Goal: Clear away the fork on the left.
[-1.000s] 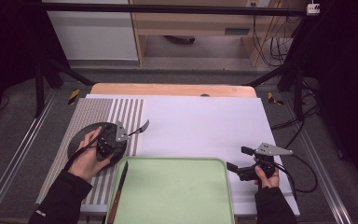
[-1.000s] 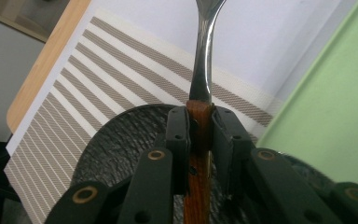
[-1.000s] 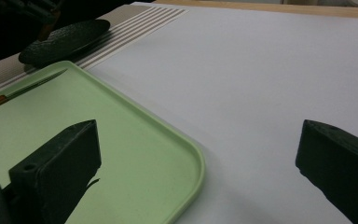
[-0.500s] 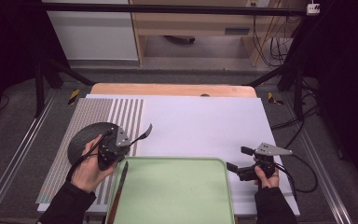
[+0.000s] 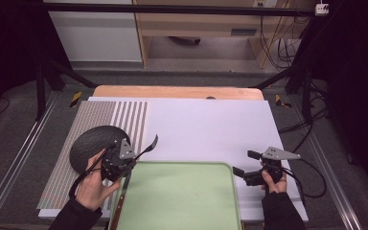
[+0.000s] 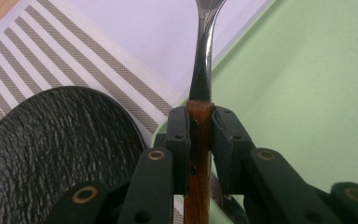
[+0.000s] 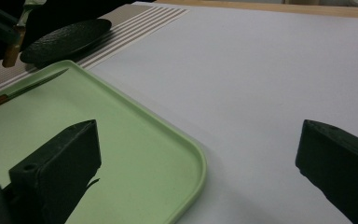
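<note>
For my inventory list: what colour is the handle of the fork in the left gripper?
Reddish-brown wood, clearest in the left gripper view: fork.

Wood-handled fork (image 6: pixel 200 121), seemingly above tray (image 5: pixel 182 201)

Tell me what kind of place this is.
Likely a lab or workshop bench set up for recording, not a dining room. A dark frame spans the table, loose cables hang behind it, and the plate and green tray lie on a white sheet.
</note>
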